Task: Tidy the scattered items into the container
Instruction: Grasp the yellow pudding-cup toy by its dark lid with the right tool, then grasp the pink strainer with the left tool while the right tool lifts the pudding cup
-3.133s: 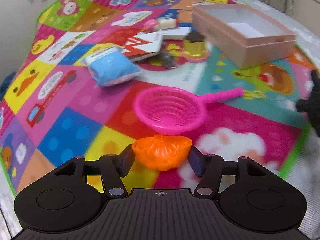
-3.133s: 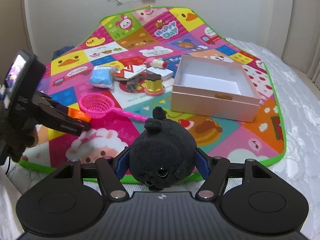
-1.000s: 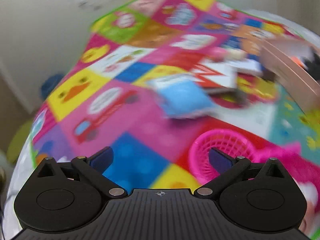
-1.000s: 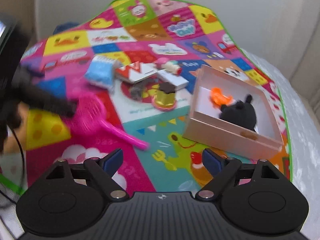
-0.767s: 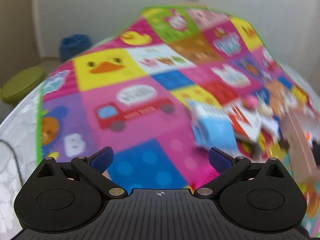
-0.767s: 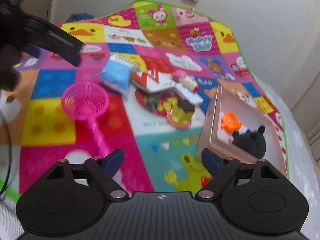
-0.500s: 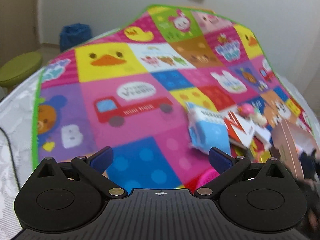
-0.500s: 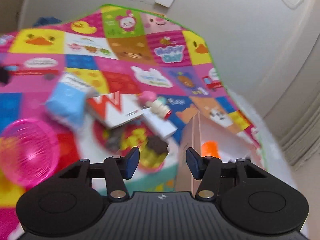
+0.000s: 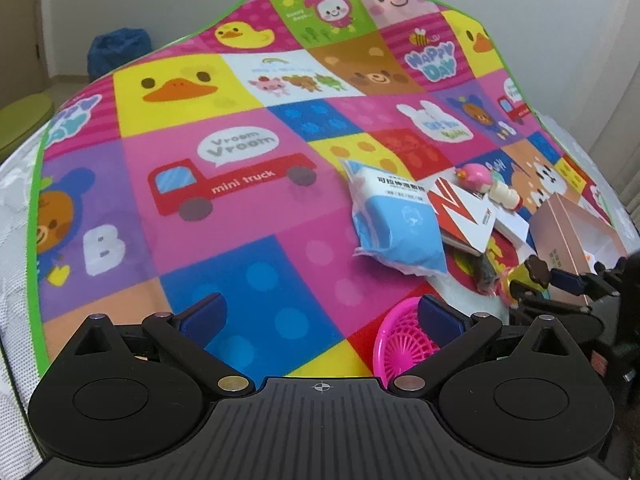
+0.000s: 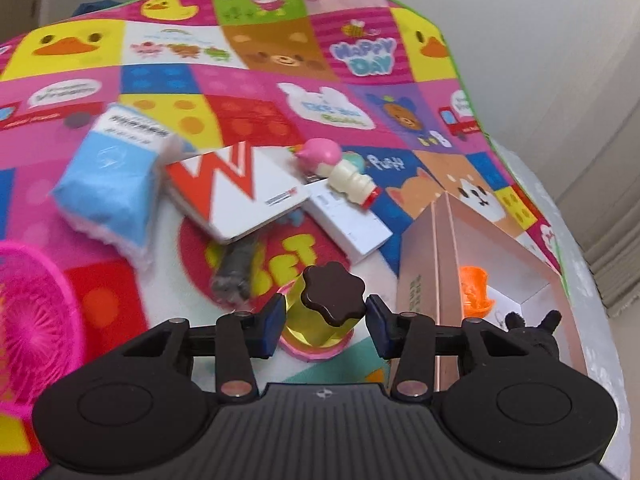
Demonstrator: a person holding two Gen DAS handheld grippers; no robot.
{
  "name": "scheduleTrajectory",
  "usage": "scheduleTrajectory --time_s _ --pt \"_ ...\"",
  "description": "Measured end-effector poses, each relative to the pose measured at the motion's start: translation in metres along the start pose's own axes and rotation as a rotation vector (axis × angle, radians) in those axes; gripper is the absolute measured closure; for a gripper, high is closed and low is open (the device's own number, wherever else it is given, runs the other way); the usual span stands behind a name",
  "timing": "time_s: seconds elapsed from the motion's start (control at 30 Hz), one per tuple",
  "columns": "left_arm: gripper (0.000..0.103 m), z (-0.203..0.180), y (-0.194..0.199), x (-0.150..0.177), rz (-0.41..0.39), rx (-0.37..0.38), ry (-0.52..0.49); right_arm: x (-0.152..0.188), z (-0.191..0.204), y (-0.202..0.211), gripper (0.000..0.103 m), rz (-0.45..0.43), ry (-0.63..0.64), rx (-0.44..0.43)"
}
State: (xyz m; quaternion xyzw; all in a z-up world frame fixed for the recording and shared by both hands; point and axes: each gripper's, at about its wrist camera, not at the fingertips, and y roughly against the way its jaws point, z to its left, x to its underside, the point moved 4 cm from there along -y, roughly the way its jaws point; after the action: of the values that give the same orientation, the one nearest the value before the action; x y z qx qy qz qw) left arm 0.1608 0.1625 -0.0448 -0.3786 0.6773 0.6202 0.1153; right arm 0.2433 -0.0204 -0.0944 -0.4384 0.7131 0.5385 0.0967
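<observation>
Your right gripper (image 10: 326,324) brackets one gold jar (image 10: 310,326) with a dark brown flower-shaped lid (image 10: 333,296). The blue pads stand on either side of the lid with a narrow gap on each side, so the jaws are partly closed around it but not clamped. The jar stands upright on a pink base on the play mat (image 10: 256,72), just left of the container.

The container is one pink cardboard box (image 10: 424,280), open at the top. It holds two items: one orange toy (image 10: 474,290) and one black plush (image 10: 528,334). Small print on the box wall is too small to read.

Six items lie loose on the mat:
- one blue and white soft pack (image 10: 110,178), printed with characters that are blurred in this view;
- one white booklet (image 10: 240,190) with a large red "W", resting partly on the pack's edge;
- one flat white box (image 10: 348,224) beside the booklet;
- one pink-capped figure (image 10: 340,170) lying across the white box;
- one grey object (image 10: 236,272), partly under the booklet;
- one pink strainer (image 10: 36,312) at the left edge.

Mat squares read "HAPPY DAY", "Vroom Vroom" and "mini truck".

Your left gripper (image 9: 318,318) hovers low over the mat, level, jaws spread wide and holding nothing. The strainer rim sits just behind its right finger.
</observation>
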Motion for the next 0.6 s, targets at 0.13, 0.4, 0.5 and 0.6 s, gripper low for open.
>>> scheduleTrajectory --time_s 0.13,0.4,0.5,0.6 --pt "0.0 -0.001 -0.002 0.003 0.018 0.004 -0.007 0.02 0.002 0.029 0.06 0.008 -0.012 -0.066" --pt "0.0 0.002 0.003 0.002 0.02 0.005 0.014 0.067 -0.003 0.091 0.058 -0.029 0.04 -0.074" --pt "0.0 0.006 0.004 0.0 0.008 -0.027 0.021 0.069 0.001 0.113 0.049 -0.098 0.058 -0.109" --pt "0.0 0.007 0.002 0.001 0.014 -0.047 0.02 0.063 0.015 0.129 0.041 -0.142 0.074 -0.183"
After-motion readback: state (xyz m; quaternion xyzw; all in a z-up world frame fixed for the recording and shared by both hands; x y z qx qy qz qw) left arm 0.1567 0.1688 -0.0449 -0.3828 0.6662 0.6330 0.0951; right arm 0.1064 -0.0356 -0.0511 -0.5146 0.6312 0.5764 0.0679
